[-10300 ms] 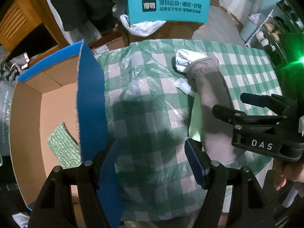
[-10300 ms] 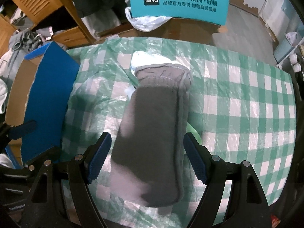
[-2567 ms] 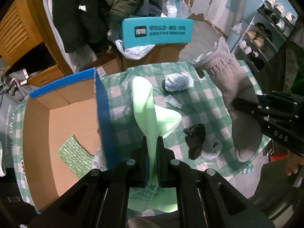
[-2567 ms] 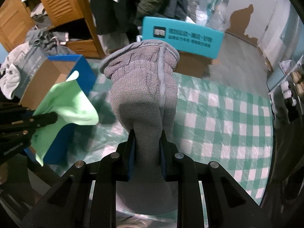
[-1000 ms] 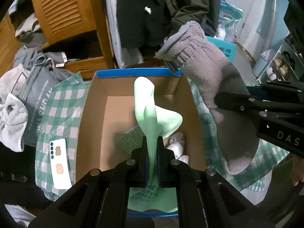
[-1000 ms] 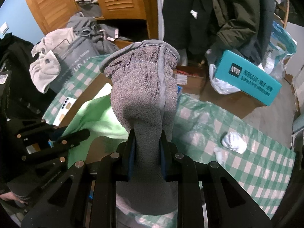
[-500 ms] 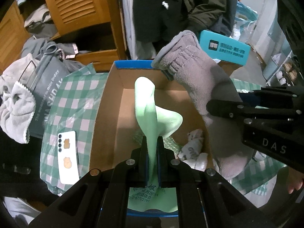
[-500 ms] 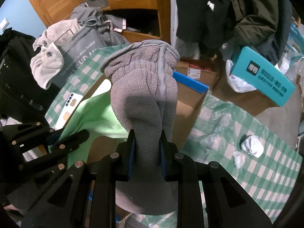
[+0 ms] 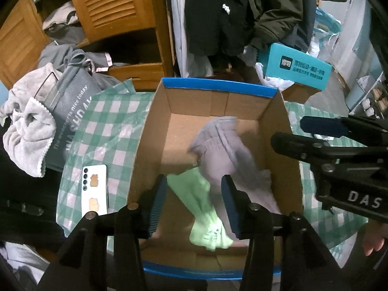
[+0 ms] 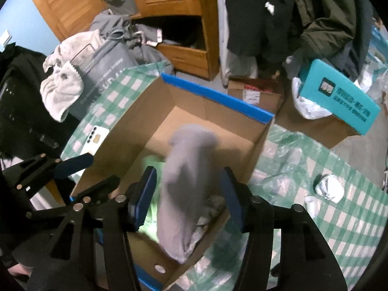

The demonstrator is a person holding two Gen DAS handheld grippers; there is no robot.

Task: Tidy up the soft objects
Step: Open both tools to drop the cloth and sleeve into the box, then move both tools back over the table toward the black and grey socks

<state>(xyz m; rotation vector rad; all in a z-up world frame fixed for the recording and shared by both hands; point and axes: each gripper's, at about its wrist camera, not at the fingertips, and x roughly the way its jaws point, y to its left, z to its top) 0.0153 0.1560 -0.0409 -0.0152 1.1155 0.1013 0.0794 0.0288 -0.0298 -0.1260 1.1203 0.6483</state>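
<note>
1. The left gripper [image 9: 194, 201] is wide open above the box [image 9: 218, 88]; it holds nothing.
2. The right gripper [image 10: 188, 194] is also wide open and empty, over the near right side of the box [image 10: 215, 97].
3. The grey sock [image 9: 225, 150] is blurred; it is inside the box, along the right wall. I cannot tell if it already rests on the bottom.
4. In the right wrist view the sock [image 10: 186, 184] shows between the two blue pads [image 10: 148, 191], apart from both.
5. The green cloth [image 9: 201, 206] is in the box too, just left of the sock and partly under it.
6. The box stands on a table with a green checked cover [image 9: 109, 126].
7. A white phone [image 9: 95, 190] lies on the cover, left of the box.
8. A crumpled white wad [image 10: 329, 188] lies on the cover to the right, well apart from the box.
</note>
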